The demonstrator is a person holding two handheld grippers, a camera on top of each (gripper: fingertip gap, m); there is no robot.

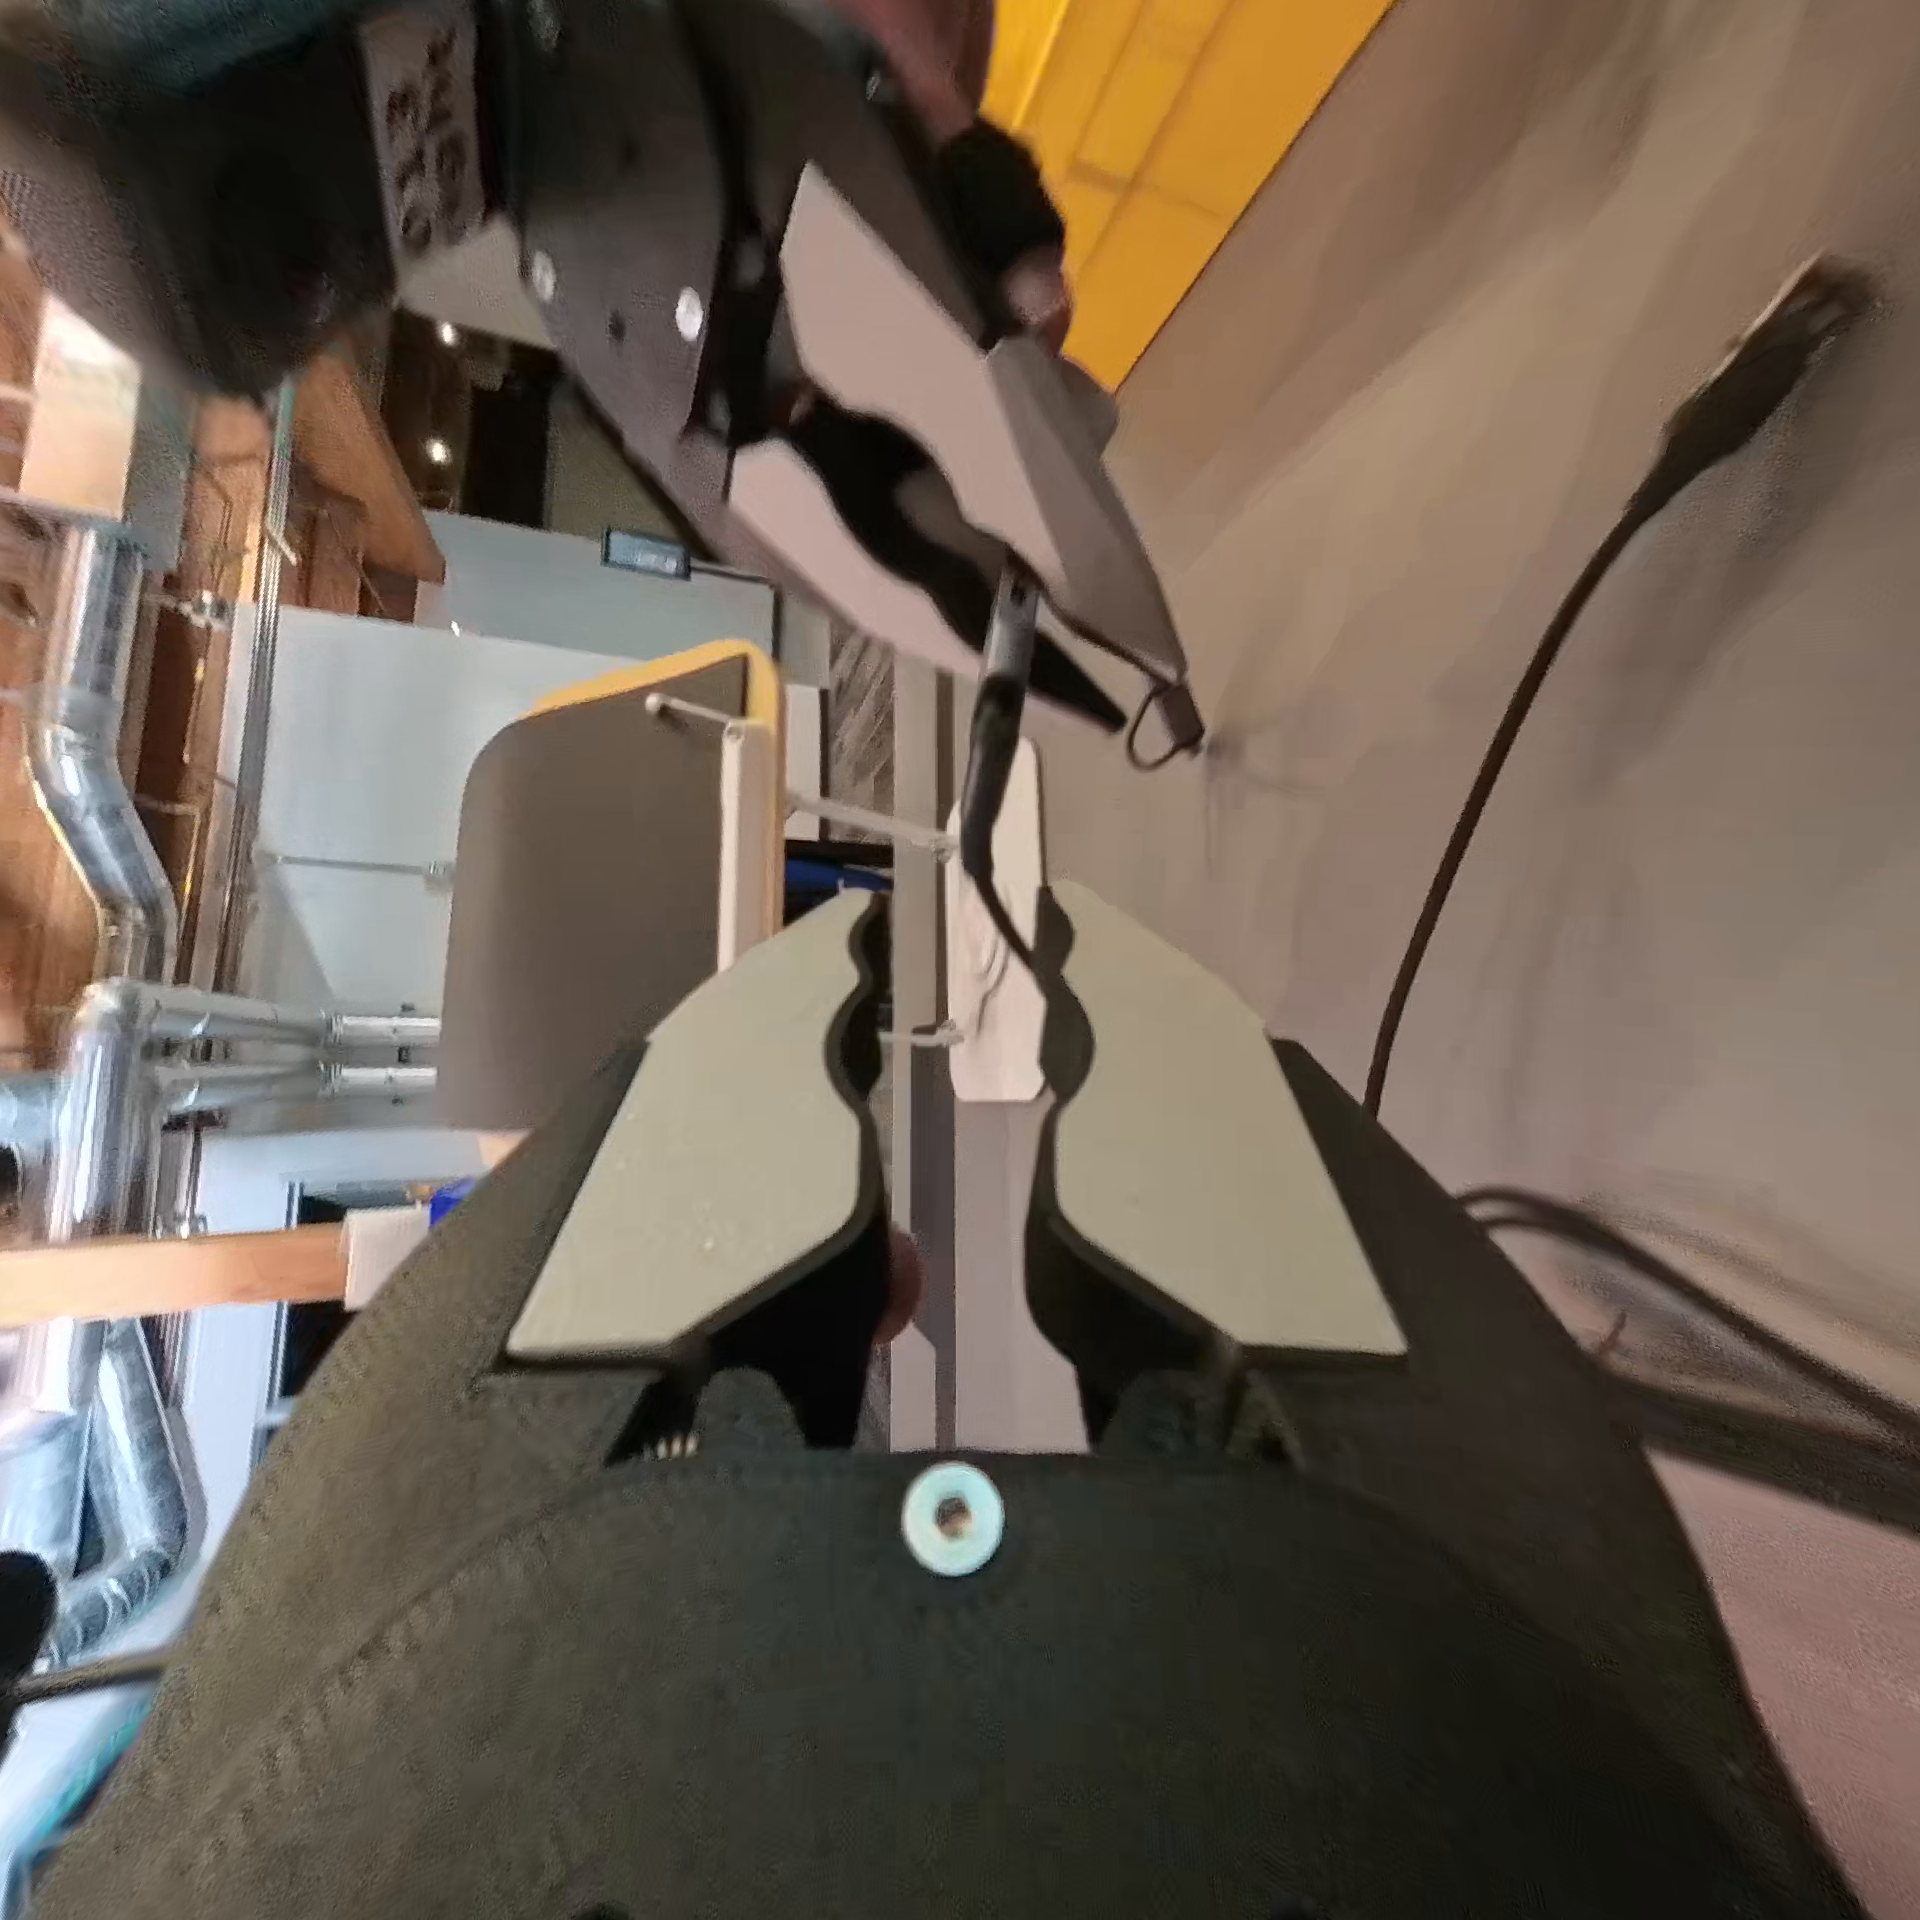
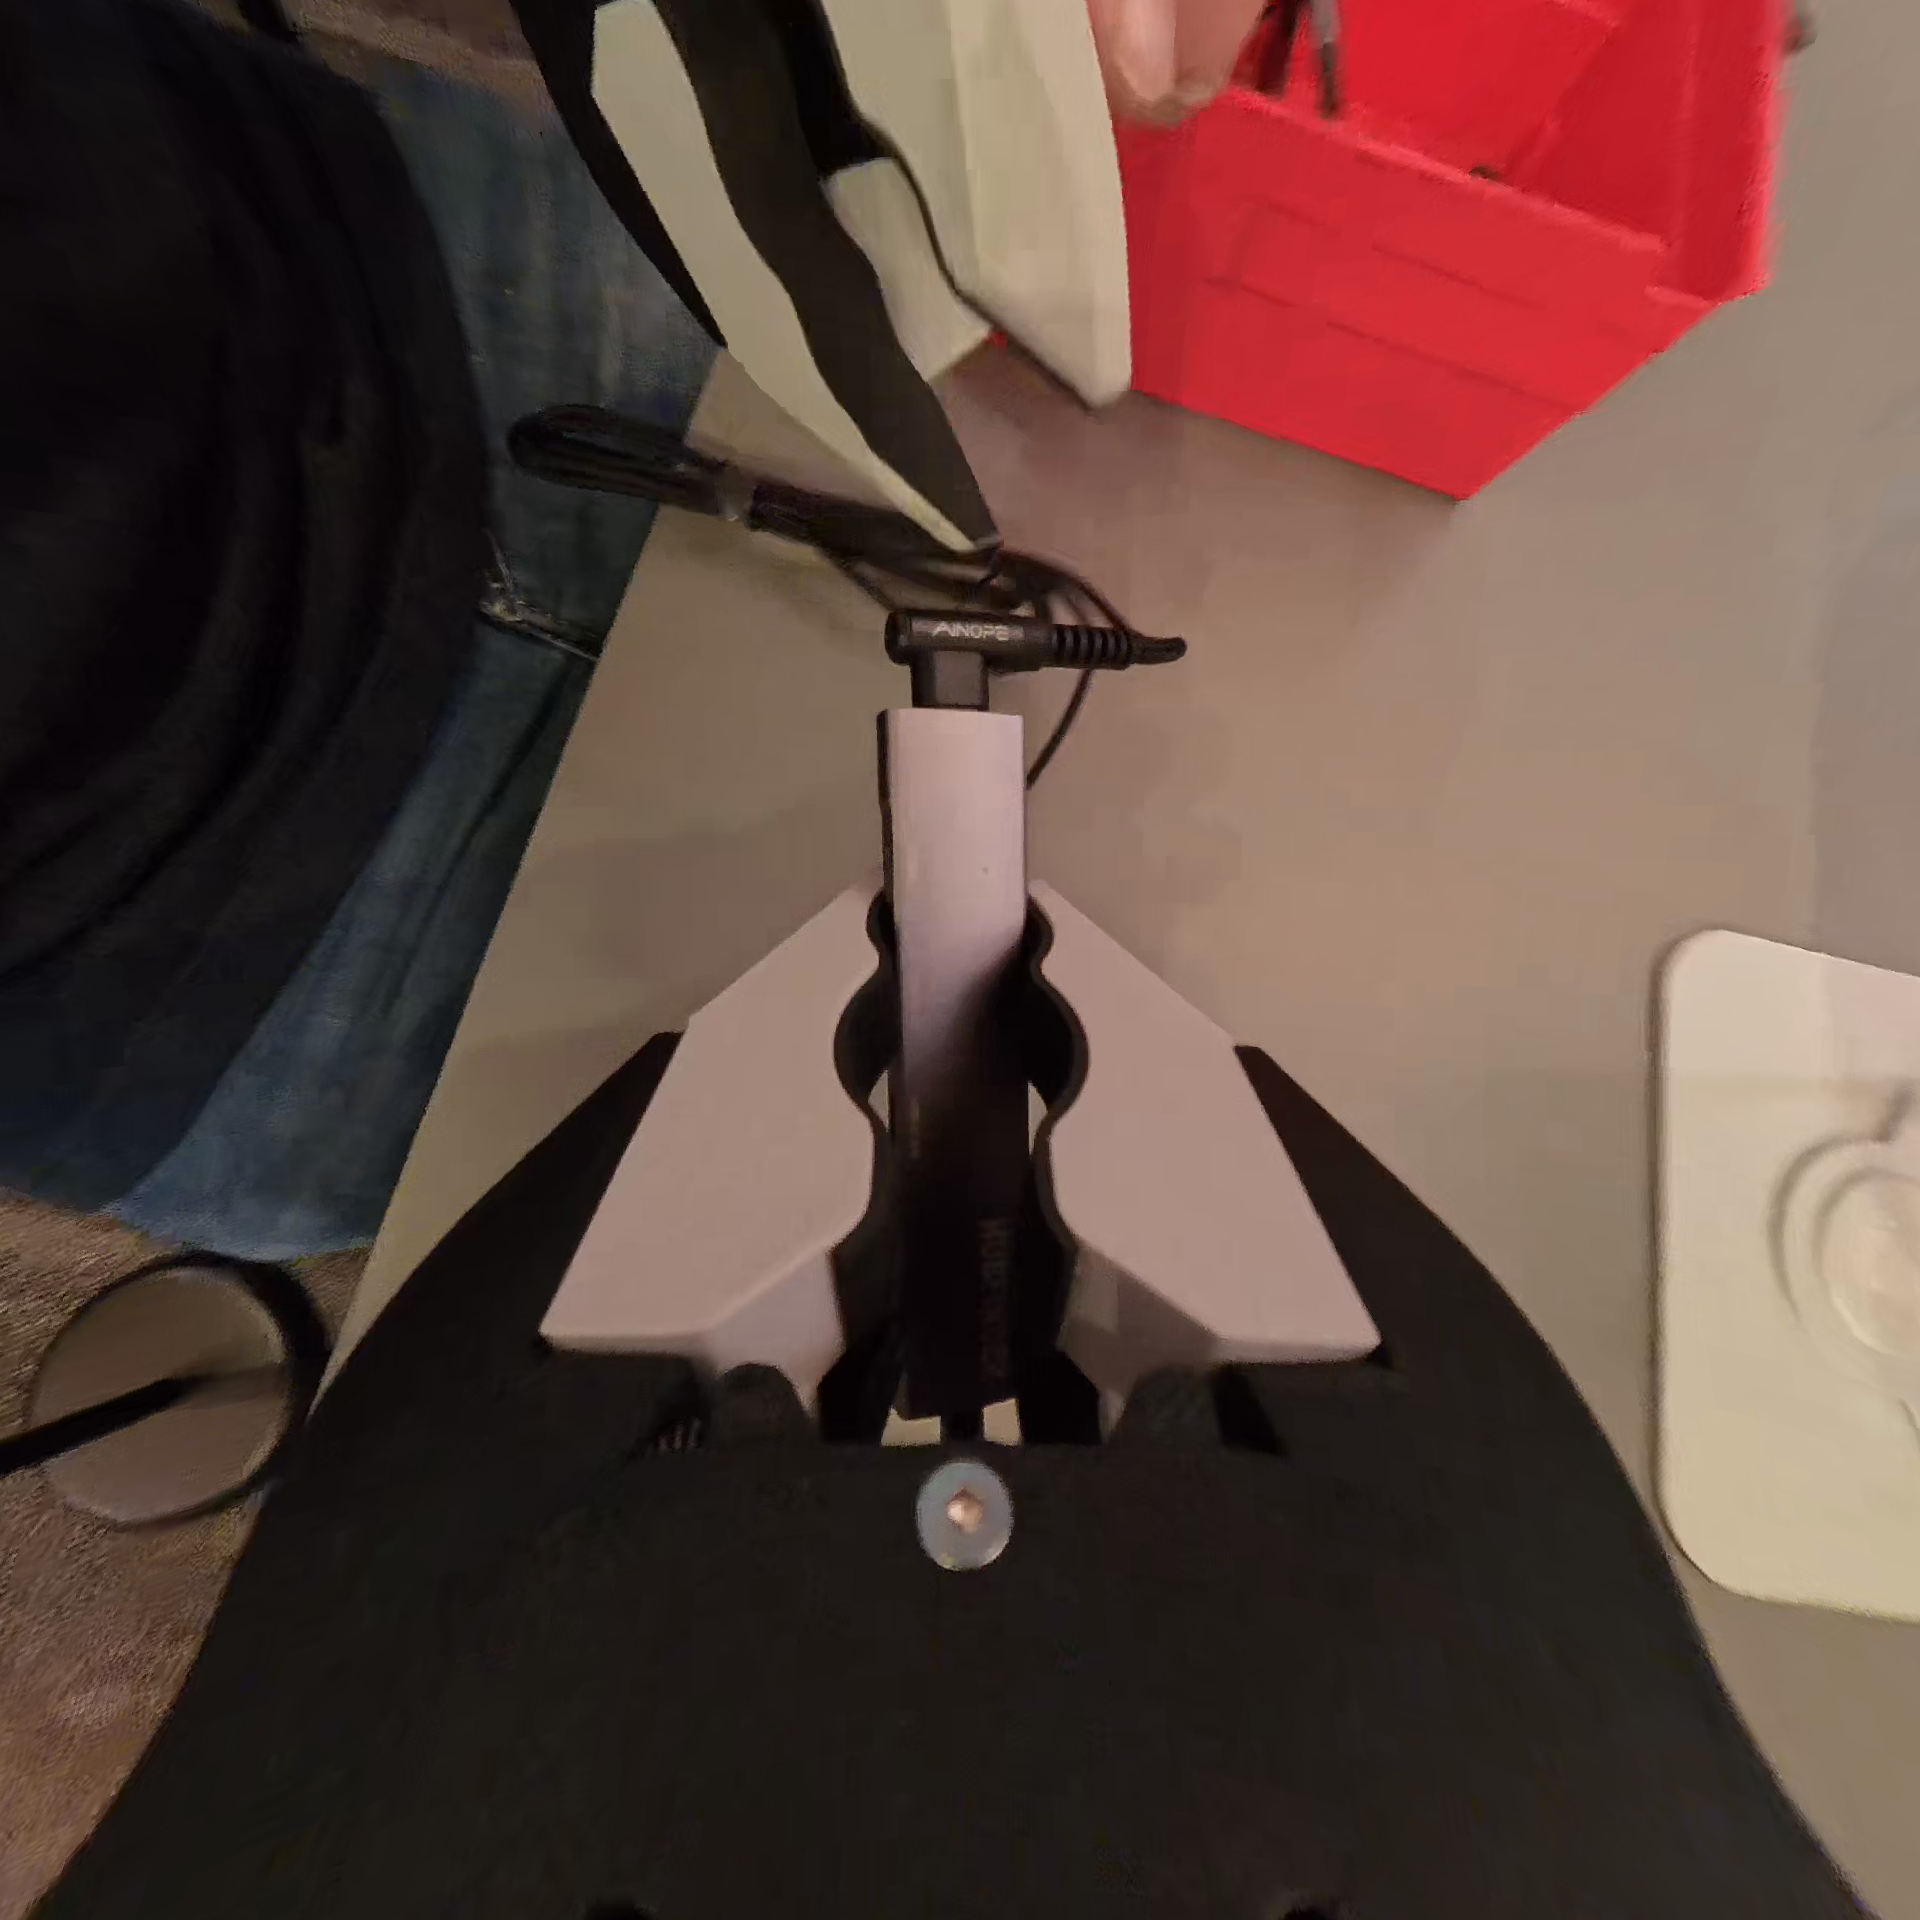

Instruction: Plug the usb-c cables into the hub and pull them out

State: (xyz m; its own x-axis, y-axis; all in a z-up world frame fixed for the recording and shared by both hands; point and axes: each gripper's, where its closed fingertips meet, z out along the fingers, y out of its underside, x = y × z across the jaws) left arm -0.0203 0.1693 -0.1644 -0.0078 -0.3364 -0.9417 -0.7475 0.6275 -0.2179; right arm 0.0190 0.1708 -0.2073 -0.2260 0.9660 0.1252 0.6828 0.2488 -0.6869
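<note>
Our right gripper point(image 2: 956, 935) clamps the grey USB-C hub point(image 2: 951, 831), an angled cable plug point(image 2: 977, 655) seated in its tip. Our left gripper point(image 1: 961, 935) is parted, empty. A skewed pull could strain the port.

This is looking like a workshop or lab space. Shiny metal ducting point(image 1: 99, 748) and steel pipe rails point(image 1: 260, 1039) are running along the far left beside brick and timber, and a yellow-edged chair point(image 1: 613, 904) is standing past the grey table point(image 2: 1403, 748). A red plastic bin point(image 2: 1455, 260) is sitting at the far right (its contents are too blurred to tell).
</note>
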